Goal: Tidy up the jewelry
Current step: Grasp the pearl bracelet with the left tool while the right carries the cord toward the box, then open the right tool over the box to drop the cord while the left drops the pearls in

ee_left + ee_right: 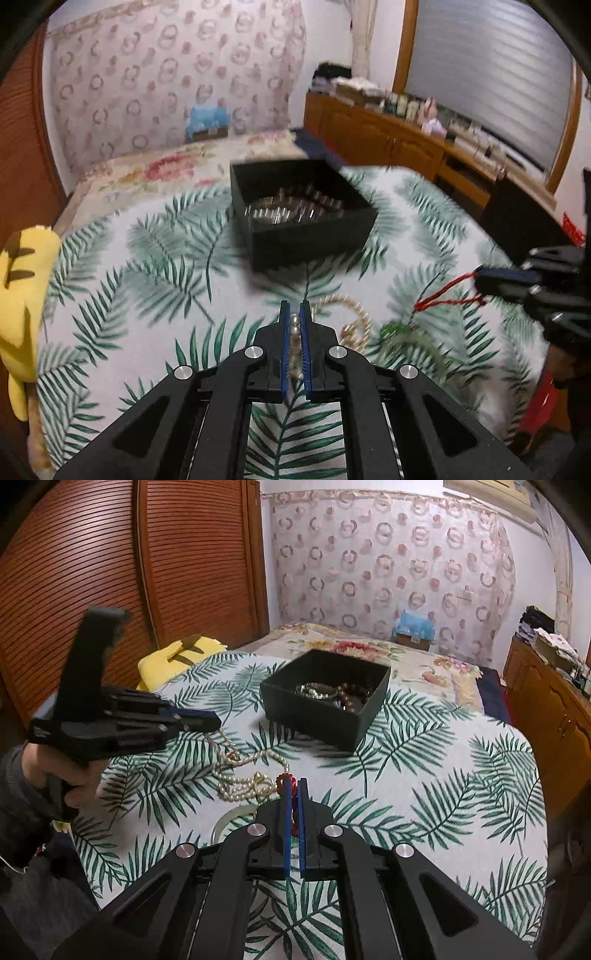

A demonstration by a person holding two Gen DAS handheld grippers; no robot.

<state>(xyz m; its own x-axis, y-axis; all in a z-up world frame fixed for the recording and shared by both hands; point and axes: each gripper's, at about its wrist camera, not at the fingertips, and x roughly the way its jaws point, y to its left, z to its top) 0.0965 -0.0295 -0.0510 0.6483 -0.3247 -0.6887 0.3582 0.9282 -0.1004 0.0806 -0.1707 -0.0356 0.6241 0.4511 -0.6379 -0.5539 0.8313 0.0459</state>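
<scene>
A: Our left tongs (294, 314) are closed on the pearl necklace (243, 775); we see some beads pinched between the blue pads. How do we do this step well?

B: We lift slowly and straight up, so the long strand leaves the bed (424, 775) without catching on the cloth. Most of the strand lies just beyond the left tongs and a little to their right, coiled on the leaf pattern. It will swing, I think, so we wait before we carry it.

A: And the right tongs (294, 786)?

B: They are closed too, on a red cord (443, 291). A green piece (397, 328) hangs on it, between both tongs, near the pearls. We keep the two pieces apart, or they may tangle.

A: Where is the box (325, 701)?

B: Ahead of both tongs, well beyond the pearls, open, with bracelets (332, 692) inside. We lower the strand into it from above.
</scene>
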